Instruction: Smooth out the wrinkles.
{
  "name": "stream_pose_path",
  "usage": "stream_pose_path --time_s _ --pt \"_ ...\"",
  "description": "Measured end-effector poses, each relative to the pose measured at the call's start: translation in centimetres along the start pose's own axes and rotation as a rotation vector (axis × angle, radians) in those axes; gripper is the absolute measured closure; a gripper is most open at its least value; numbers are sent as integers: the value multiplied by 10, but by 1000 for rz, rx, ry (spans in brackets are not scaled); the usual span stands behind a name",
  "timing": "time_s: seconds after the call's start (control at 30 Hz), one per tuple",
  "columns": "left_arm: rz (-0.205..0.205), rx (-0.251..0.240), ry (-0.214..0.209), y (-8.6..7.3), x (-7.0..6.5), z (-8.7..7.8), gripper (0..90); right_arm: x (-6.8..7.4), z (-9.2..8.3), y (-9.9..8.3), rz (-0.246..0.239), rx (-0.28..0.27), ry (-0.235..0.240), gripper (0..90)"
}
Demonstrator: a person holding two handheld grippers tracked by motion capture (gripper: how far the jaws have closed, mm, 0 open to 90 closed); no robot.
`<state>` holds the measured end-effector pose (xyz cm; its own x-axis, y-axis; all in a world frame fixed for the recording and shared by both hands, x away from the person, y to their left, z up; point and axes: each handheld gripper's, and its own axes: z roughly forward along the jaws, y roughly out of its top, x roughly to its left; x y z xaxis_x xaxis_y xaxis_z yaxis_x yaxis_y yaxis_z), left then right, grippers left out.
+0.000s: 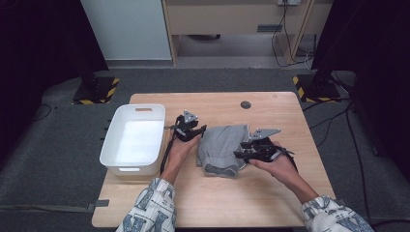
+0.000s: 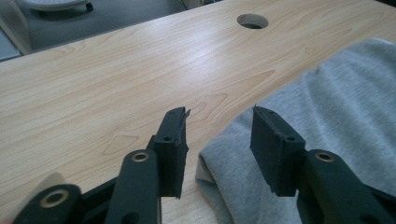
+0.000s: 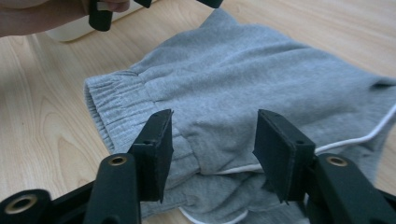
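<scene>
The folded grey garment (image 1: 221, 149) lies mid-table (image 1: 270, 193) right of the white bin (image 1: 138, 140), with the left gripper (image 2: 218, 140) and right gripper (image 3: 212, 151) both parted, gripping nothing, at its opposite edges.

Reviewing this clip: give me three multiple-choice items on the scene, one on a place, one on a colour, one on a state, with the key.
1. Where is the white bin relative to the folded garment?
A. on the left gripper's side of it
B. on top of it
C. off the table

2. What colour is the garment?
A. red
B. grey
C. black

3. How do the right gripper jaws stand?
A. clamped on the bin
B. shut on nothing
C. apart over the garment

Key: 1 A, the high view shows the bin beside the left gripper; 2 B, grey fleece shows throughout; 3 C, the right gripper view shows a gap between the pads.
</scene>
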<state>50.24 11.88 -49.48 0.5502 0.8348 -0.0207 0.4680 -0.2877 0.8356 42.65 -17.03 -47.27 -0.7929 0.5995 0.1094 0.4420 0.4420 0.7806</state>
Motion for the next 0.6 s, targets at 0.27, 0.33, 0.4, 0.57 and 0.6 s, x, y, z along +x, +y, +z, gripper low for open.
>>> stream_pose_path --time_s 0.27,0.33,0.4,0.57,0.6 --pt "-12 52 9 -9 6 11 414 3 8 -6 -3 34 13 415" --pt "-6 81 0 -13 6 17 393 2 9 -8 -4 45 12 414" --pt "4 96 -11 -15 5 21 393 2 10 -10 -3 50 11 412" --pt "12 106 -30 -18 1 27 460 2 15 -15 -16 68 1 414" --pt "18 108 -33 -18 0 27 489 2 16 -16 -20 72 -1 419"
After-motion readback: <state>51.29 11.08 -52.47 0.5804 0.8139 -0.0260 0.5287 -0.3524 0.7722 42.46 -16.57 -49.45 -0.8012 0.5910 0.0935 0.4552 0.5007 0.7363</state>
